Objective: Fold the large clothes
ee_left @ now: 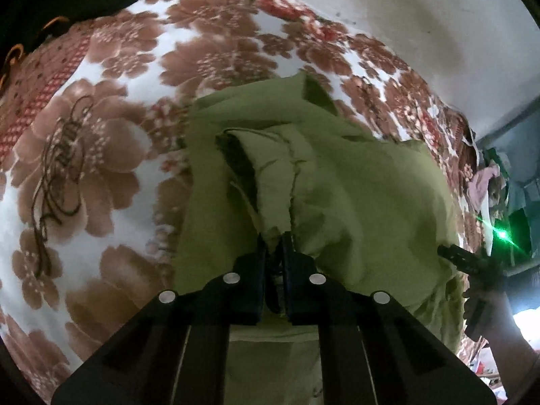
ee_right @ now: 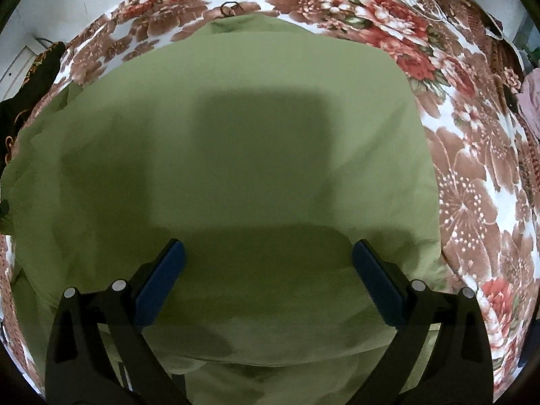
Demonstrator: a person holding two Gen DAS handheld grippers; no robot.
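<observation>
While your left tool pinches a fold of the green garment, your right tool hangs released. Lifting one-handed could bunch it.

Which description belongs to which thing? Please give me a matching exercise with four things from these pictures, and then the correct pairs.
Things:
1. left gripper
2. right gripper
3. green garment
4. floral blanket

Descriptions:
A. brown and red flowers on white
B. jaws wide apart, nothing between them
C. spread over the bed cover, plain coloured
D. jaws closed on a bunched fold of cloth

Pairs: 1-D, 2-B, 3-C, 4-A
</observation>
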